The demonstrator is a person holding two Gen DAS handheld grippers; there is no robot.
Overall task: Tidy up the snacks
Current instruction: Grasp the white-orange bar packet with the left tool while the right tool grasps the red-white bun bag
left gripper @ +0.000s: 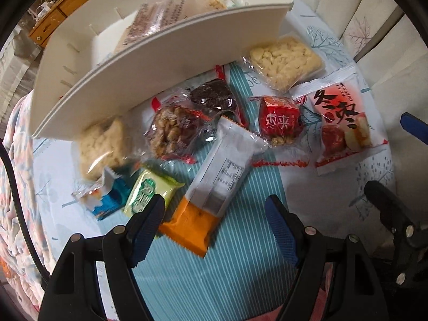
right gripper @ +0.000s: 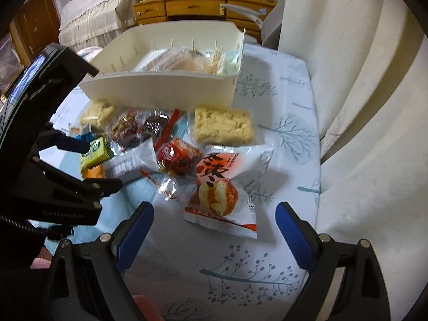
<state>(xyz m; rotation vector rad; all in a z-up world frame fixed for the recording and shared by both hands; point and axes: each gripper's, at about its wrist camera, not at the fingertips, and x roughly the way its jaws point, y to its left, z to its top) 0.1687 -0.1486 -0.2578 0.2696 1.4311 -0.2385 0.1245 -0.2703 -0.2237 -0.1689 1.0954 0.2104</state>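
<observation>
Through my left wrist camera, the left gripper hangs over a scatter of wrapped snacks on a leaf-print tablecloth, its blue-padded jaws standing apart with nothing between them. Just ahead of the pads lies an orange-and-white packet, beside it a green packet and a small blue-and-white one. Farther on sit a nut cluster in clear wrap, a dark cake, a red cube-shaped sweet, two pale puffed-rice bars and a white-and-red jujube packet. Behind them stands the white storage bin, with several packets already inside it.

From my right wrist camera, the right gripper hovers with jaws wide apart and empty, the jujube packet lying on the cloth just beyond its tips. The red sweet and one rice bar lie past it, the bin at the back. The left gripper shows at the left edge, above the green packet. A wooden dresser stands in the background.
</observation>
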